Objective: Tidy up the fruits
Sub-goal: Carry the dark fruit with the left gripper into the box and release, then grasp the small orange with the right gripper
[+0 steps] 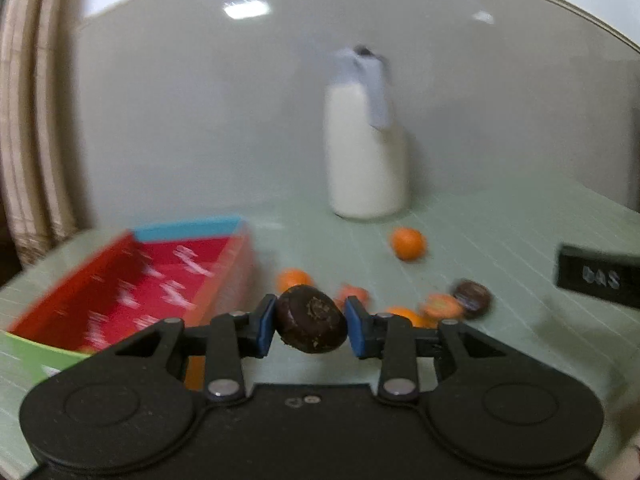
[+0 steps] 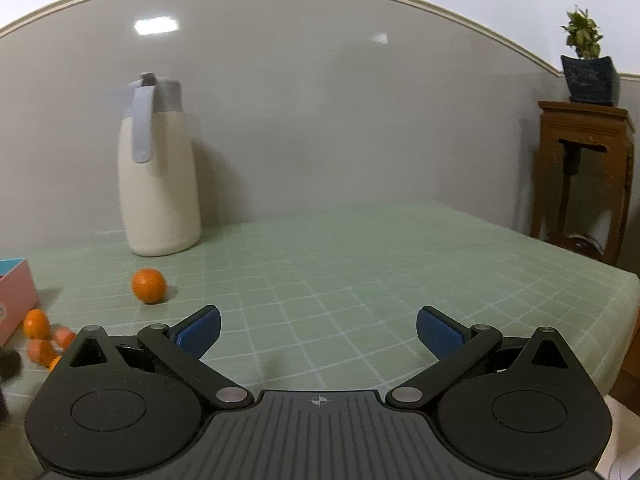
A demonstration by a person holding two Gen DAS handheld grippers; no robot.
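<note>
Two blue pads [image 1: 267, 326] of the left gripper [image 1: 311, 326] press on a dark brown round fruit [image 1: 312, 319], which sits clamped between them, lifted clear of the green checked tabletop [image 1: 500, 240]. The left wrist view is blurred. At ten o'clock from the held fruit lies a red box [image 1: 132, 280] with a blue far edge, its inside open to view. Just beyond the jaws, small orange fruits [image 1: 442, 305] lie scattered on the tabletop, and a second dark fruit [image 1: 472, 296] rests at three o'clock from the held one, touching or nearly touching the orange ones. One orange fruit [image 1: 408, 243] lies apart at one o'clock, near the foot of a cream thermos jug [image 1: 366, 152] with a grey lid and handle, which stands upright by the wall.

The right gripper [image 2: 318, 332] hovers over a bare stretch of tabletop with its jaws spread wide and nothing between them. In its view the lone orange fruit lies at ten o'clock, the jug beyond it, and the box corner [image 2: 16, 296] at nine o'clock. A wooden stand [image 2: 584, 176] bearing a potted plant [image 2: 586, 68] is at two o'clock.
</note>
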